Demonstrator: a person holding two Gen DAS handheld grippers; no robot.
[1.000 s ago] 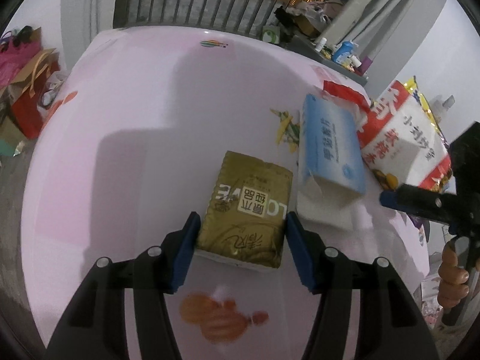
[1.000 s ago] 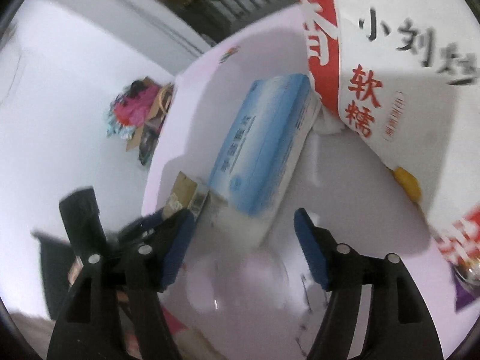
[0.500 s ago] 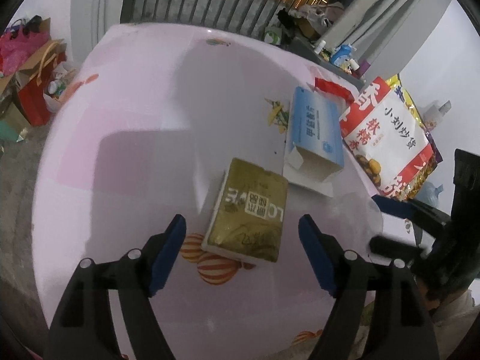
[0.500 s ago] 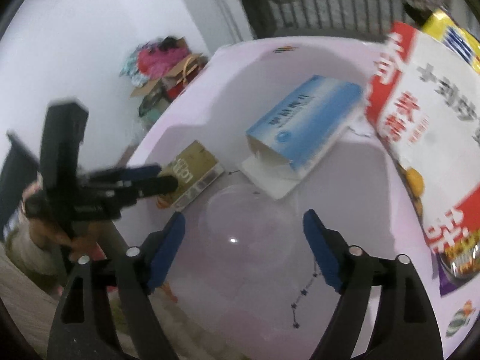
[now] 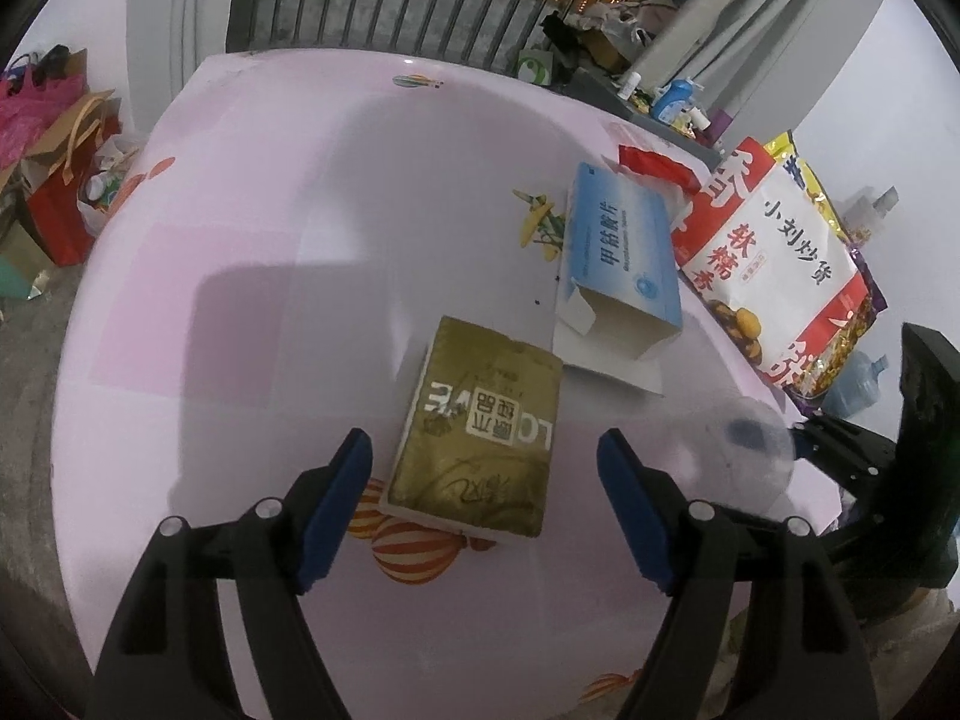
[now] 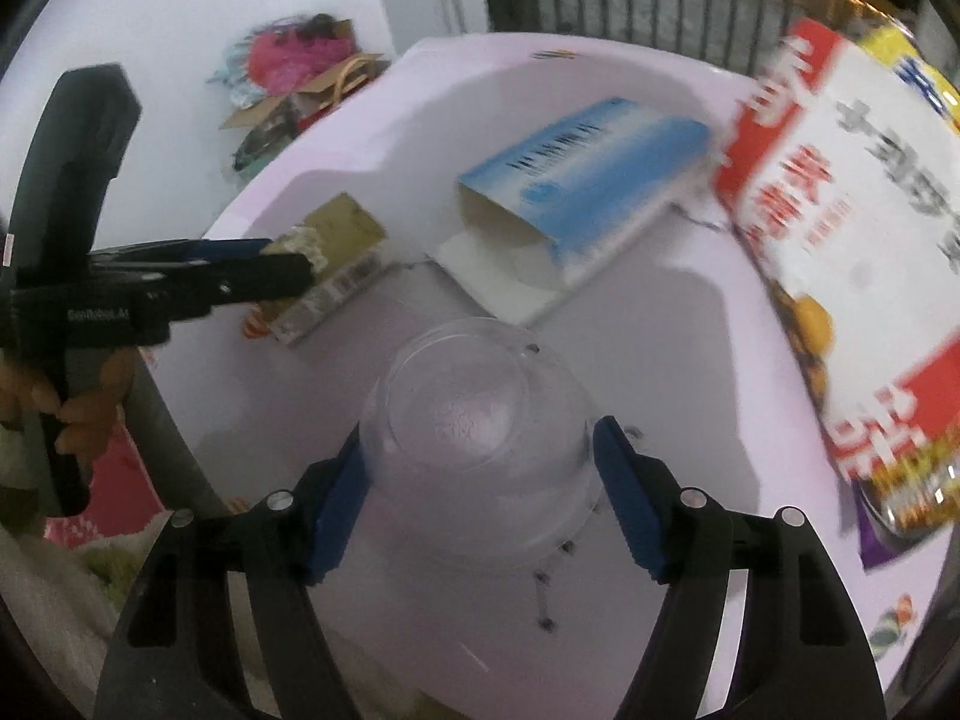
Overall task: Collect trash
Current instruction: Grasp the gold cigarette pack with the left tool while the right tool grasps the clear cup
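Note:
A gold box [image 5: 480,432] lies flat on the pink table [image 5: 240,240], just ahead of my left gripper [image 5: 483,462]. That gripper is open and its pads stand clear of the box on both sides. A clear plastic cup [image 6: 474,438] stands upside down between the fingers of my right gripper [image 6: 480,450]. Its jaws are closing, and both pads touch the cup's sides. The cup [image 5: 750,438] also shows at the right of the left wrist view. An open blue box [image 6: 576,180] lies beyond it. Seen from the side, the left gripper [image 6: 282,261] hangs over the gold box [image 6: 336,264].
A large red and white snack bag [image 5: 774,252] lies at the table's right side, beside the blue box [image 5: 624,252]. Paper bags and clutter [image 5: 48,168] sit on the floor at the left. A railing [image 5: 420,6] runs behind the table. A hand [image 6: 72,408] holds the left gripper.
The left gripper has let go of the gold box, opened wide and drawn back. The right gripper has rolled level and come down over the clear cup, which now sits between its fingers.

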